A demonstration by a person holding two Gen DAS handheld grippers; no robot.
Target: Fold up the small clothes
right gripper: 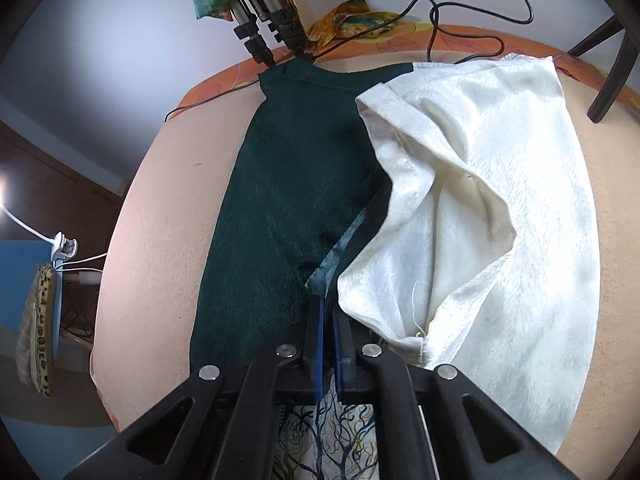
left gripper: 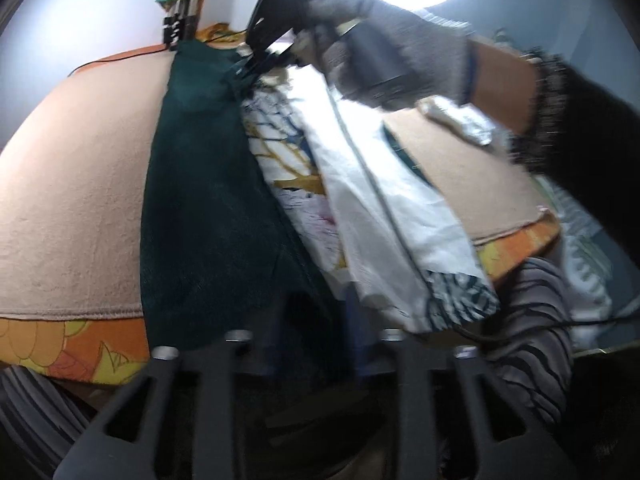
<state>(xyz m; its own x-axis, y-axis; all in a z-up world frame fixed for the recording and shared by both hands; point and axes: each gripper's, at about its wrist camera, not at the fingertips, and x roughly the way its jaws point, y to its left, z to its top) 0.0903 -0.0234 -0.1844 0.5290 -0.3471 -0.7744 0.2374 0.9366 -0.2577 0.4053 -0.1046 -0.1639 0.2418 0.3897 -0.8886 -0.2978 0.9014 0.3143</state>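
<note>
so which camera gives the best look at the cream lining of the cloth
The right wrist view: the cream satin lining spreads broad and sharp beside the dark green fabric. The left wrist view shows only blurred, bunched white folds.

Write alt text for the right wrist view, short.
The right gripper, jaws closed on the edge of a dark green garment, holds it over a peach-covered table. A white cloth lies crumpled to its right, tripod legs at the far edge.
</note>
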